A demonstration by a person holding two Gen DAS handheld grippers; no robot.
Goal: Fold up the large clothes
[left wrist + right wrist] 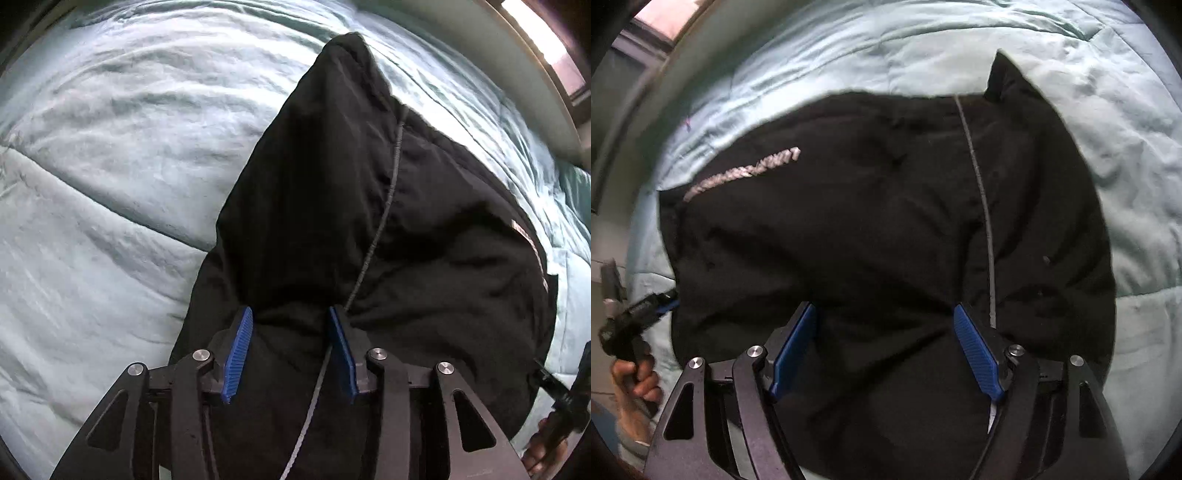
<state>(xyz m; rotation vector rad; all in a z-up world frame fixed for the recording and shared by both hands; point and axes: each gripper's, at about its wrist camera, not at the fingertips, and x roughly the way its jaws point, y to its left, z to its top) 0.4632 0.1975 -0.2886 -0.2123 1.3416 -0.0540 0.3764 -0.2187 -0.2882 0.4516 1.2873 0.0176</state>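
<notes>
A large black jacket [871,229] lies on the pale blue quilt [110,177] of a bed, bunched into a rounded heap rather than spread flat. A grey zipper line [982,206] runs down its front and a pale printed strip [742,173] sits toward one shoulder; a pointed flap, likely a collar or hood corner, sticks up at the far end of the zipper.

The left gripper [291,350] sits low over the near edge of the jacket, close beside the zipper. Its blue pads [238,354] stand a moderate way apart with dark cloth puckered between their tips, so it looks to be gathering or pinching a fold, though whether the cloth is truly clamped I cannot tell. The right gripper [886,354] hovers over the same near edge, on the printed-strip side of the zipper, with its fingers spread wide and fabric filling the gap but not visibly squeezed.

Both tools sit at the near hem because that edge is probably the one to lift and carry over toward the flap. In the right wrist view, the person's left hand [635,384] shows beyond the strip side of the jacket, wrapped round its handle.

My judgement: the fold is early, the garment still needs flattening, and thick padding may slip from a shallow pinch.
</notes>
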